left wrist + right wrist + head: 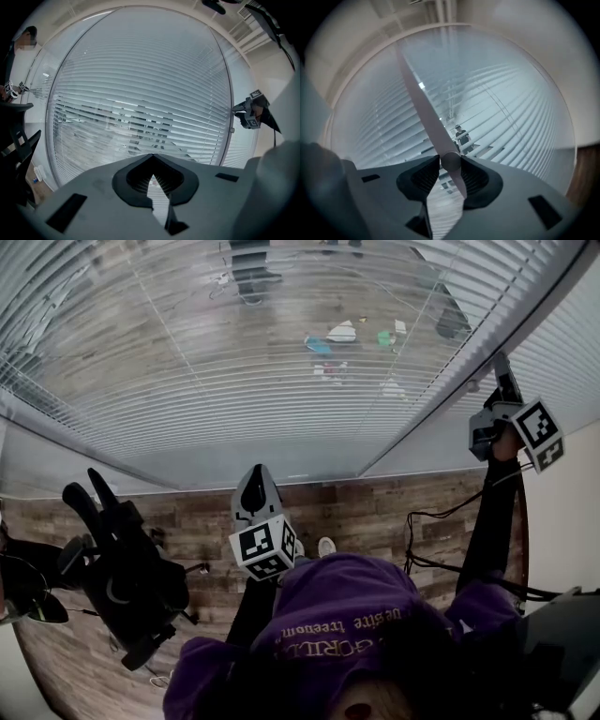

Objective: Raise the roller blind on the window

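Wand [420,93] of slatted blind [281,381] clamped between right gripper's [451,158] jaws.
The wand hangs by the blind's right edge; left gripper [152,155], jaws together on nothing, faces the slats.

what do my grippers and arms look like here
The left gripper and the right gripper both have pale grey bodies with dark ribbed jaw pads. Each carries a cube of black-and-white square markers. The sleeves are black, and the purple top bears pale lettering. Black cables trail beside the right arm.
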`<control>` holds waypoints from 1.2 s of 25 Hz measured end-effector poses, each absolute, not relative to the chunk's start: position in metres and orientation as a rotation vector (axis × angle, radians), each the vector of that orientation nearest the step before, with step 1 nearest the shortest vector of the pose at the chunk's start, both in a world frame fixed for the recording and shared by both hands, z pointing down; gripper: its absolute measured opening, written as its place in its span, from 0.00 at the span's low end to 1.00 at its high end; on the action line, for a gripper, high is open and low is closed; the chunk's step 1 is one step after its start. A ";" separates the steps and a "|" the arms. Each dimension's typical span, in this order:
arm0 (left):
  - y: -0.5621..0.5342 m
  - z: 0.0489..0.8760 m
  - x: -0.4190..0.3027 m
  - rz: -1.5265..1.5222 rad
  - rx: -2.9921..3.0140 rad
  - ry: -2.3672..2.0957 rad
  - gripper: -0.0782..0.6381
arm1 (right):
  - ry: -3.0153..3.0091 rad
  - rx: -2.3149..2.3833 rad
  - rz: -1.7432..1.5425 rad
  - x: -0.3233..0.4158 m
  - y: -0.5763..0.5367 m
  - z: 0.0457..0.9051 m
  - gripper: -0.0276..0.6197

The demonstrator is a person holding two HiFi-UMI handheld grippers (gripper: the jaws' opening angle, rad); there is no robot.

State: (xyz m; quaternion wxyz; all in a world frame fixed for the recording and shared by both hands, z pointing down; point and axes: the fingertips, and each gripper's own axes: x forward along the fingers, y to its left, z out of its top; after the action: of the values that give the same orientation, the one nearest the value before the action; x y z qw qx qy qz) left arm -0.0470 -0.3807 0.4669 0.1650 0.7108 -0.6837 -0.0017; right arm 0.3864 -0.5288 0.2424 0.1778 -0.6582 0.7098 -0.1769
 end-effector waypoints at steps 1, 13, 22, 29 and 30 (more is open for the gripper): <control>-0.381 0.467 -0.047 -0.004 2.026 -1.947 0.11 | 2.086 -1.960 -0.388 0.384 -0.528 0.243 0.24; -0.377 0.469 -0.044 -0.001 2.024 -1.940 0.11 | 2.370 -2.455 0.404 0.380 -0.526 0.245 0.24; -0.375 0.466 -0.047 -0.007 2.018 -1.955 0.11 | 2.183 -2.279 -0.092 0.383 -0.523 0.241 0.23; -0.376 0.464 -0.047 -0.007 2.021 -1.959 0.11 | 2.016 -2.007 -0.435 0.388 -0.524 0.243 0.23; -0.376 0.464 -0.048 -0.008 2.019 -1.960 0.11 | 1.990 -1.966 -0.477 0.389 -0.525 0.243 0.23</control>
State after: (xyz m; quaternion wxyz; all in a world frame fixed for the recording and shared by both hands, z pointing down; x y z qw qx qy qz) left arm -0.0475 -0.3758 0.4641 0.1630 0.7078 -0.6873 -0.0027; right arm 0.3889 -0.5246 0.2428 0.1515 -0.6847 0.6932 -0.1662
